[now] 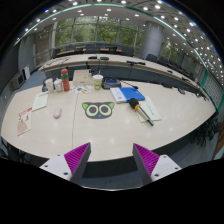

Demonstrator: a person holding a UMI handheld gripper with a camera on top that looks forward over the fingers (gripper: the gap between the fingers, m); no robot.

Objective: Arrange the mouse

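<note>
A wide pale table carries a black mat with two round eyes near its middle. Just beyond the mat stands a white cup. To one side lies a blue book on white papers. On the other side, bottles stand near more papers. Ceiling lights shine above.

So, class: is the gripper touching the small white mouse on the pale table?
Apart. The gripper view shows the gripper, fingers open, well short of the small white mouse, with bare pale table between them.
</note>
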